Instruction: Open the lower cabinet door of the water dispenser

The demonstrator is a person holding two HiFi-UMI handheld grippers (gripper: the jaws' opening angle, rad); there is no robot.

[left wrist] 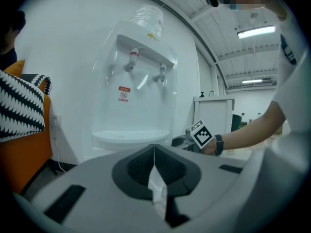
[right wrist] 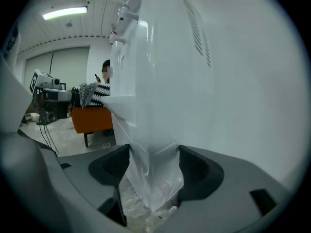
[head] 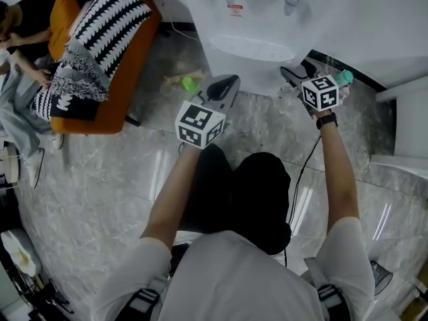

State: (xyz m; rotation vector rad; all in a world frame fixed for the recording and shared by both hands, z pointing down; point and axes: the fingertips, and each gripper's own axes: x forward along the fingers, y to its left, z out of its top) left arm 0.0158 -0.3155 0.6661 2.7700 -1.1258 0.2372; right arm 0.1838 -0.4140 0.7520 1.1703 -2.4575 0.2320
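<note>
Straddling the water dispenser (right wrist: 165,81) corner, right tool (right wrist: 154,161) jaws gape, unclear from overhead.

An orange sofa (head: 127,79) stands on the grey marble floor (head: 100,186), draped with a black-and-white zigzag blanket (head: 110,19) and a grey fringed throw (head: 77,72). A person (head: 17,92) sits at its far end. A small green object (head: 189,83) lies on the floor near the sofa.

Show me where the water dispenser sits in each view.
Head view: water dispenser top centre, seen from above.
Left gripper view: water dispenser centre-left, front on.
Right gripper view: water dispenser fills centre and right, close up.
Shared landmark: orange sofa, left of it in all three.
</note>
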